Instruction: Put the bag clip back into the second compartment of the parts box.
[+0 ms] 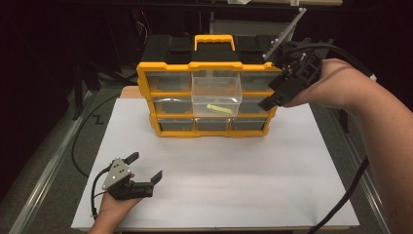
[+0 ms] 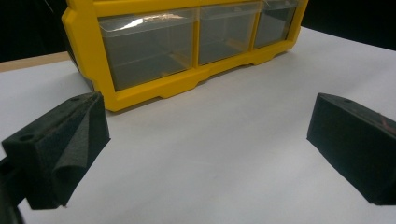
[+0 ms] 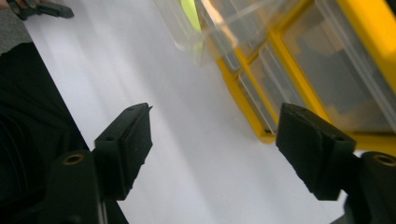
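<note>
— The right gripper (image 1: pixel 271 99) is hovering with jaws apart and empty at three o'clock of the pulled-out clear drawer (image 1: pixel 216 92) holding a yellow-green stick (image 1: pixel 218 108).

— The left gripper (image 1: pixel 144 168) is resting wide open. A careless swing could be knocking that drawer out.

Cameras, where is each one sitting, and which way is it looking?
High view: sits above the person's side, looks forward and down on the white table and yellow drawer box; both forearms, left gripper and right gripper show.
Left gripper view: rides low on the left gripper, looks across the table at the box's bottom drawers; its two black jaws show.
Right gripper view: rides tilted on the right gripper, looks down beside the pulled-out clear drawer; its jaws show.
Shared: all see the yellow box.
</note>
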The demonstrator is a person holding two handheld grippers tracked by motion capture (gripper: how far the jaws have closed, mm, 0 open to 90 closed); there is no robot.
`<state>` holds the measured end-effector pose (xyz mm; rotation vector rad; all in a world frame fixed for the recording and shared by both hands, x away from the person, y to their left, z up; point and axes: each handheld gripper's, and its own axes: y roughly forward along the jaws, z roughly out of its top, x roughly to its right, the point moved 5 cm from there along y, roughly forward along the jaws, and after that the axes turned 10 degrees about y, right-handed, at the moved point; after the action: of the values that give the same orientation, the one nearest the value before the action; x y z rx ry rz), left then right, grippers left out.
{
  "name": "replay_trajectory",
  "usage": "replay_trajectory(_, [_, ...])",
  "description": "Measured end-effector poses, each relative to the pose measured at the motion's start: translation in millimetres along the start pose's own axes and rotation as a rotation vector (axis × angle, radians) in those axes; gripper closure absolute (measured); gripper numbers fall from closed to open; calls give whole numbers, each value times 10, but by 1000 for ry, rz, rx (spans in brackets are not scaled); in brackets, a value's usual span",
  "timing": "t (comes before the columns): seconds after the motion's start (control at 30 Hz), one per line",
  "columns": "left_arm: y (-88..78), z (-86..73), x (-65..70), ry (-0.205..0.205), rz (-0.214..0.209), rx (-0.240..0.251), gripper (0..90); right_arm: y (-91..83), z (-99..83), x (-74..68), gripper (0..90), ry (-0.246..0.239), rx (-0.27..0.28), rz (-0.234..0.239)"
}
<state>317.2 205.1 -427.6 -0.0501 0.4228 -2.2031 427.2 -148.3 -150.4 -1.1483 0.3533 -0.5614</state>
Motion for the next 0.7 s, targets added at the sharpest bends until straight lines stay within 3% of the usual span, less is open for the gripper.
replay_trajectory(0.27, [-4, 4, -3, 0, -2, 1, 5, 101, -260, -17, 157, 21, 1, 3])
replay_trajectory(0.43, [-2, 3, -5, -1, -3, 1, 5, 231, -396, -24, 151, 27, -12, 1])
replay_trajectory(0.63, [-6, 3, -1, 1, -4, 1, 5, 434, -537, -23, 95, 31, -34, -5])
replay_trajectory(0.7, [-6, 1, 0, 2, -4, -2, 5, 586, -619, -27, 42, 37, -40, -11])
